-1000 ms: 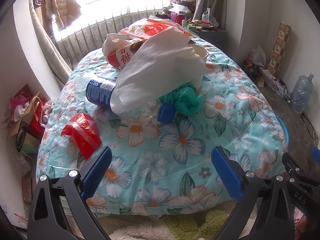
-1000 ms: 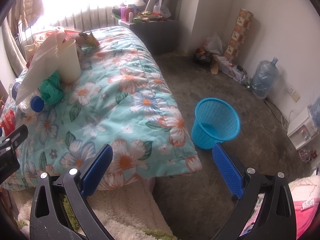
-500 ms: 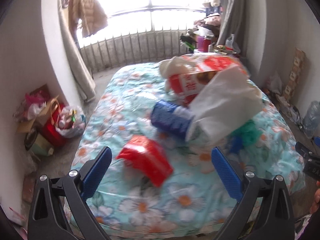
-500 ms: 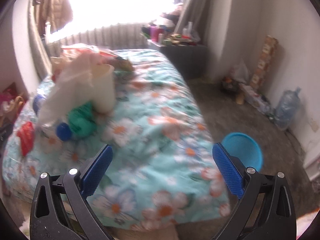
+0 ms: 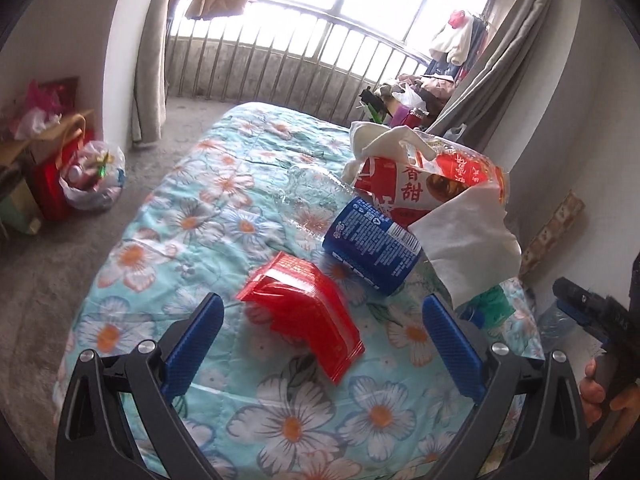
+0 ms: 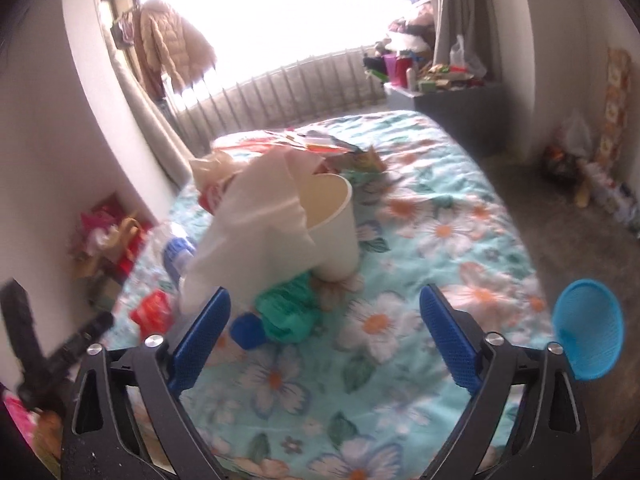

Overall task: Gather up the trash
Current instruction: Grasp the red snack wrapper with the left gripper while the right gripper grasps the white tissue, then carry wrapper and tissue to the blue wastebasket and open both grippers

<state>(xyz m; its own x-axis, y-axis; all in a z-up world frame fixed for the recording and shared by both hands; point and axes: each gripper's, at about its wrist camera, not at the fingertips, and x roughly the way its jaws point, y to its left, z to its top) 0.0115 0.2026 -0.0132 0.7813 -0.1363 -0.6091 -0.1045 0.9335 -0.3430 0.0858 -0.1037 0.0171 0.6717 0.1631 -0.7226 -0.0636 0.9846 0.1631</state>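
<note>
Trash lies on a bed with a floral quilt [image 5: 224, 200]. My left gripper [image 5: 320, 336] is open, its blue jaws either side of a red foil wrapper [image 5: 304, 312] without touching it. Behind the wrapper lie a blue-labelled bottle [image 5: 372, 240], a white tissue [image 5: 472, 240] and a red-and-white snack bag [image 5: 404, 188]. My right gripper [image 6: 324, 332] is wide, its jaws closing, nothing pressed between them. Just ahead of it are a green crumpled bag [image 6: 288, 312], a blue cap [image 6: 246, 330], a white paper cup [image 6: 332, 224] and the tissue [image 6: 256, 236].
A blue mesh bin [image 6: 588, 332] stands on the floor right of the bed. Bags and boxes [image 5: 80, 172] pile against the left wall. A cluttered cabinet [image 6: 440, 88] sits by the window. A hand [image 5: 596, 392] with the other gripper shows at the right edge of the left wrist view.
Both grippers have swung left across the bed. The left one has closed in on the red wrapper. The right one now faces the trash pile, and the bin has slid to its right edge.
</note>
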